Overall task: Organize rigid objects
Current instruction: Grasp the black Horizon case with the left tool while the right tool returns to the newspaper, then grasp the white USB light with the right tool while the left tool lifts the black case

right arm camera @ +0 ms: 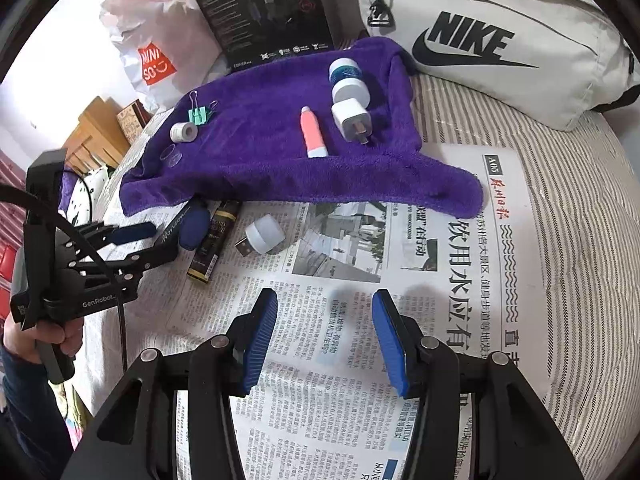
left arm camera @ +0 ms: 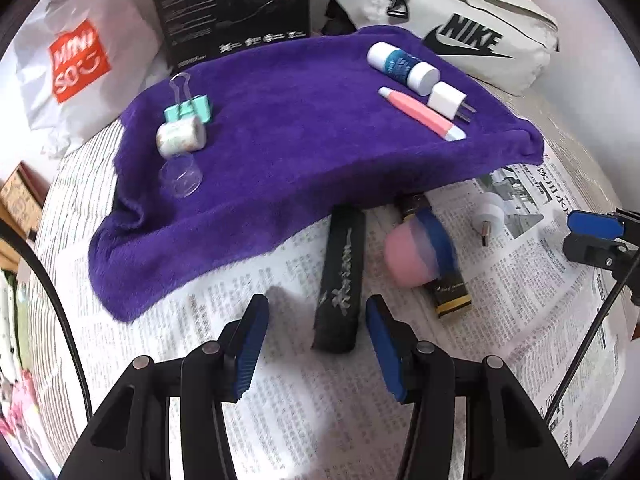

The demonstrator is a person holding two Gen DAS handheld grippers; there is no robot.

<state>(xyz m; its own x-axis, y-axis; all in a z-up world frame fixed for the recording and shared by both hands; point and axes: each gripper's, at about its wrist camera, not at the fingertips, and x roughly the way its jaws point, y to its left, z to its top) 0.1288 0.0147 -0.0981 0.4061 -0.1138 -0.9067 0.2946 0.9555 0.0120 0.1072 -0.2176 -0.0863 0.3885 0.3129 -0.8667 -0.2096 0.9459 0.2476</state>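
The left gripper stands part open over the newspaper, and nothing is clamped between its blue pads. The near end of the black case lies just ahead of the gap, nearer the right-hand pad than the left; whether that pad touches it cannot be told. The case's long axis runs almost straight away from this gripper, leaning slightly to the right towards the purple towel, so the jaws already straddle its width at the near end.

The right gripper is likewise part open and empty, over bare newsprint, well apart from the case. In the right wrist view the case lies far to the left, directly under the left gripper. The left hand is plainly the nearer to it.

Just beside the case, to its right, lie a blue-and-pink item, blurred and not identifiable, and a black-and-gold box beneath it. A white USB lamp sits further right, nearer the right gripper.

Judgement: the case appears to be the item in hand. A short advance along its axis and a slight shift right would centre it before closing.
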